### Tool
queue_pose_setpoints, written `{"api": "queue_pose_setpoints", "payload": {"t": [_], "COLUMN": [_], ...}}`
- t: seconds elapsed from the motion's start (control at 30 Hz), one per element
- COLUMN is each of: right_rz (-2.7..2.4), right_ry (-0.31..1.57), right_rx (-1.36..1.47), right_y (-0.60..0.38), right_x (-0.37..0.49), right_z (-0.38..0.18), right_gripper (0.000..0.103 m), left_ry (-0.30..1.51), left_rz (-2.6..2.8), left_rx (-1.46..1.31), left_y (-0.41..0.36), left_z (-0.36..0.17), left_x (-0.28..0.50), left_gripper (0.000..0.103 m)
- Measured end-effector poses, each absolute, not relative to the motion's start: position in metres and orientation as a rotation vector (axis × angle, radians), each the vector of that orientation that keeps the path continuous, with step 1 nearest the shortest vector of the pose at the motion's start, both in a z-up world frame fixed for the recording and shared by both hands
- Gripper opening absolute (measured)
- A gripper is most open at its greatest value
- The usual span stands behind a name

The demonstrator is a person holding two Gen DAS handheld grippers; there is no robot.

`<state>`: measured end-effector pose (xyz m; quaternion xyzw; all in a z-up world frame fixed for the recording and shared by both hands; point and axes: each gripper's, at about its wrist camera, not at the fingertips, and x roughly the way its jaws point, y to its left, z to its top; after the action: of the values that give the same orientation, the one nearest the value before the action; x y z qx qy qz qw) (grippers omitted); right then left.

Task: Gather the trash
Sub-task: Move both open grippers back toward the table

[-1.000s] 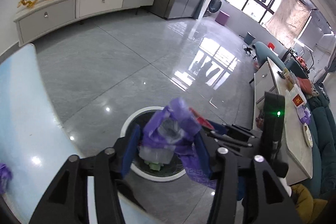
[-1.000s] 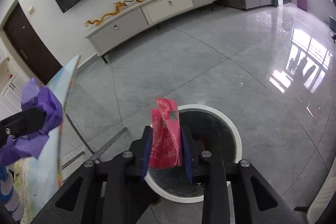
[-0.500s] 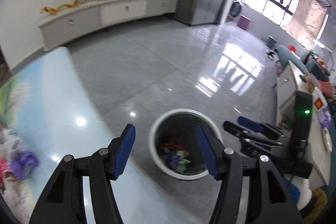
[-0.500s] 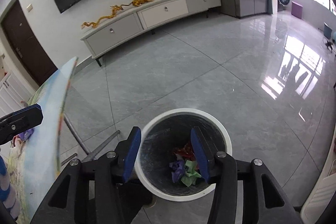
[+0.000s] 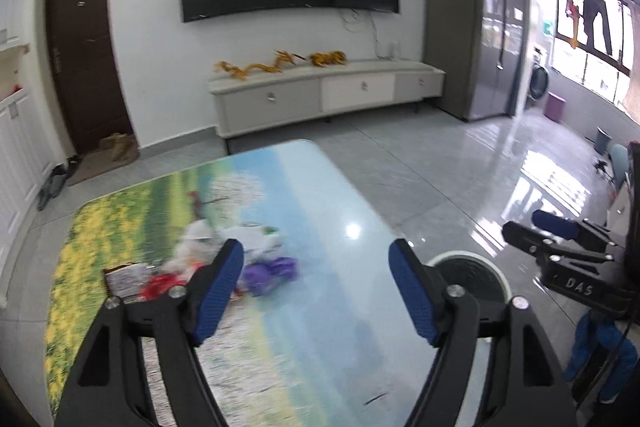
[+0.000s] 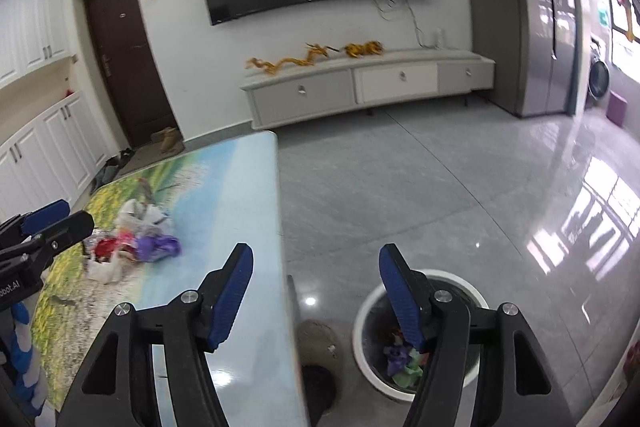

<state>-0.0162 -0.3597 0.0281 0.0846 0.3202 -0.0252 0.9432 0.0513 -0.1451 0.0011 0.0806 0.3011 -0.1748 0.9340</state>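
Note:
A pile of trash [image 5: 224, 259] lies on the landscape-print table [image 5: 320, 307]: white plastic, red scraps and a purple wrapper [image 5: 272, 273]. The pile also shows in the right wrist view [image 6: 132, 239]. My left gripper [image 5: 316, 291] is open and empty above the table, just right of the pile. My right gripper [image 6: 316, 299] is open and empty over the table's right edge. The white-rimmed trash bin [image 6: 372, 359] stands on the floor beside the table and holds purple, green and red scraps [image 6: 400, 363]; its rim shows in the left wrist view [image 5: 468, 257].
A TV cabinet [image 6: 368, 87] with yellow ornaments runs along the far wall under a large TV. A brown door [image 6: 128, 59] is at the back left. A small dark object [image 6: 320, 383] sits on the floor between table and bin. Glossy grey floor spreads to the right.
Both grippers let go of their trash over the bin, the purple wrapper and the red packet. Both have swung up and left from the bin toward the table, jaws open.

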Motion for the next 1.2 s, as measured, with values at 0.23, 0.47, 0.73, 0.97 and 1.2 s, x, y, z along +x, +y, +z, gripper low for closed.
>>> {"api": "queue_pose_setpoints", "payload": {"t": [0.23,0.47,0.73,0.97,1.2], "right_rz": [0.012,0.020,0.014,0.001,-0.019], "right_ry": [0.609,0.578,0.551,0.510,0.468], "right_rx": [0.078,0.006,-0.087,-0.111,-0.081], "right_y": [-0.302,-0.257,-0.217,-0.205,-0.215], "right_x": [-0.015,-0.021,-0.028,-0.031,-0.031], "right_z": [0.052,0.069,0.082,0.093,0.091], "right_gripper": [0.078,0.084,0.099,0.103,0.103], "left_ry": [0.583,0.553,0.514,0.482,0.507], "left_rz": [-0.220,-0.133,-0.092,-0.073,-0.065], "left_rx": [0.046,-0.030,-0.085,-0.098,-0.115], "left_y": [-0.054,0.005,0.048,0.069,0.098], "left_z": [0.016,0.020,0.020,0.019,0.009], "left_x": [0.040,0.024,0.006,-0.002,0.004], "left_gripper": [0.077,0.077,0.078,0.078,0.078]}}
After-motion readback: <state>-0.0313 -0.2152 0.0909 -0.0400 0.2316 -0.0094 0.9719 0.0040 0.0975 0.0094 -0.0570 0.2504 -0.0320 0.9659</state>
